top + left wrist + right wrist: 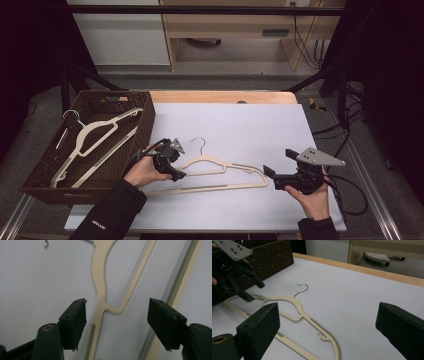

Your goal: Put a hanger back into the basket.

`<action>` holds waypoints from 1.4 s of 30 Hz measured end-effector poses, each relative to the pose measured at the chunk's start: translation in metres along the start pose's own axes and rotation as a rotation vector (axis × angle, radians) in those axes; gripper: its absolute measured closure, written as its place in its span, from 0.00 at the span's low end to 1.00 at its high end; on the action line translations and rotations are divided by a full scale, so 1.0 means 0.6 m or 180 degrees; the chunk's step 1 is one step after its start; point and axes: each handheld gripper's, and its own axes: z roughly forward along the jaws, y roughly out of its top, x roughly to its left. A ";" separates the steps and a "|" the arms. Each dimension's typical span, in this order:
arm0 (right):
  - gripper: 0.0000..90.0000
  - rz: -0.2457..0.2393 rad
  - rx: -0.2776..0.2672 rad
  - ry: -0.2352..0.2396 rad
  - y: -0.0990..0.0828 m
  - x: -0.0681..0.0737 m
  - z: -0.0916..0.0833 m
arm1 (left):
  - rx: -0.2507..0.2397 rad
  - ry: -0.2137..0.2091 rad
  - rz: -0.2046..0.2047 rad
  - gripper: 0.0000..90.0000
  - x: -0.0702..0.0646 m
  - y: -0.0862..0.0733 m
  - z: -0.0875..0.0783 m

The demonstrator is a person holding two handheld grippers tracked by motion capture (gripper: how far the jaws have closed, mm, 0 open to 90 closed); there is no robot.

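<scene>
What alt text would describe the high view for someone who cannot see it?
A person's left gripper hovers open over a cream hanger on a white table; the right gripper waits open, and a wicker basket holds another hanger.

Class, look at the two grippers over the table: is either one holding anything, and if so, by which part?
Nothing is held. The left gripper straddles an arm of the cream hanger with its jaws apart; the right gripper is open beside the hanger's end.

Black sleeves, black fingers (75, 323), grey three-cornered plates, trailing black cables
</scene>
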 end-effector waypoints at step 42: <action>0.07 -0.0014 0.0010 0.0007 0.001 0.001 -0.003 | 0.0535 -0.0102 0.0014 0.87 -0.015 -0.027 0.025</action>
